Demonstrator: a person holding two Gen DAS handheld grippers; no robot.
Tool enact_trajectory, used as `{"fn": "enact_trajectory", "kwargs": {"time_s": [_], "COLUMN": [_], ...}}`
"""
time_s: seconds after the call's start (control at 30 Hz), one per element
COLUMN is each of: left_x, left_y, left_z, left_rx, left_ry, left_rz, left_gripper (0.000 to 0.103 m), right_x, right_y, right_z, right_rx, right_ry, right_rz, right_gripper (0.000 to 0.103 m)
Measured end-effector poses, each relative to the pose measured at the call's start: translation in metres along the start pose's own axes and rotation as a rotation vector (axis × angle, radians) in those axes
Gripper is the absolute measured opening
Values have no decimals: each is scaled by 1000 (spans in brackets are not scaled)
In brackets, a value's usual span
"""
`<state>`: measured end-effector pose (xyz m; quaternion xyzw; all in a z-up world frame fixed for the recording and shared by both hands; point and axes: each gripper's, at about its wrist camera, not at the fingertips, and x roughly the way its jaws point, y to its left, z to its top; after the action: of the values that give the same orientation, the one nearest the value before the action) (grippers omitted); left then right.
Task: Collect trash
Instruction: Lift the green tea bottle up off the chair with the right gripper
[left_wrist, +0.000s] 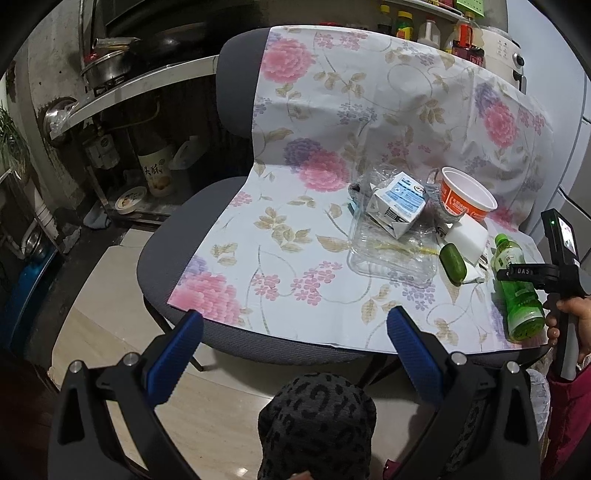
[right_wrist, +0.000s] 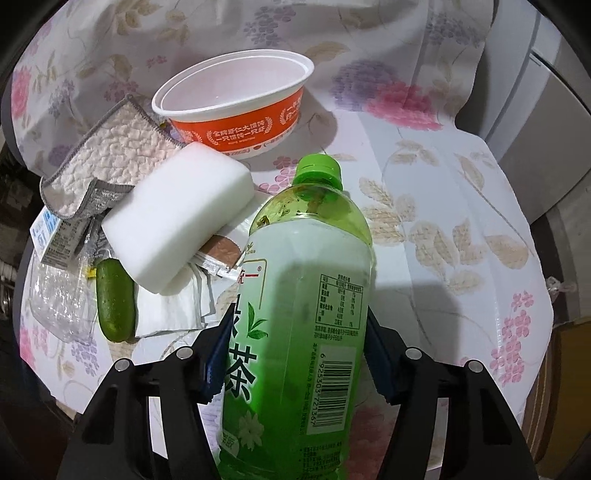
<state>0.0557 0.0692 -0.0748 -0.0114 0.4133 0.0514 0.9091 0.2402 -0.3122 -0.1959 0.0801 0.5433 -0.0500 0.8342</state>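
The right gripper (right_wrist: 291, 354) is clamped on the green tea bottle (right_wrist: 295, 295), both blue pads pressed against its sides, cap pointing toward twelve o'clock. The bottle is seen lying on the floral cloth (right_wrist: 443, 206) draped over a chair. At eleven o'clock of the cap an orange paper bowl (right_wrist: 236, 122) is found; at nine o'clock, a white sponge (right_wrist: 177, 221), with a small cucumber (right_wrist: 114, 299) at eight. The left gripper (left_wrist: 295, 328) is held wide apart, nothing between its pads, short of the seat's front edge.
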Motion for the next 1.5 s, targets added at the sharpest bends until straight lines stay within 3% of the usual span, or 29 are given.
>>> {"fn": "enact_trajectory", "kwargs": {"time_s": [0.27, 0.63, 0.87, 1.5], "left_x": [-5, -10, -12, -16], "left_y": [0, -16, -24, -26], "left_z": [2, 3, 3, 5], "left_rx": [1, 32, 50, 53], "left_ry": [-5, -9, -10, -18], "left_rz": [13, 19, 22, 17], "left_gripper": [96, 96, 96, 96], "right_x": [-21, -117, -154, -173], "right_y": [4, 4, 13, 15], "right_z": [-14, -45, -52, -64], "right_rx": [-19, -48, -86, -99], "right_ry": [-85, -358, -462, -492], "right_rz": [24, 175, 222, 242], "right_gripper": [58, 58, 58, 58]}}
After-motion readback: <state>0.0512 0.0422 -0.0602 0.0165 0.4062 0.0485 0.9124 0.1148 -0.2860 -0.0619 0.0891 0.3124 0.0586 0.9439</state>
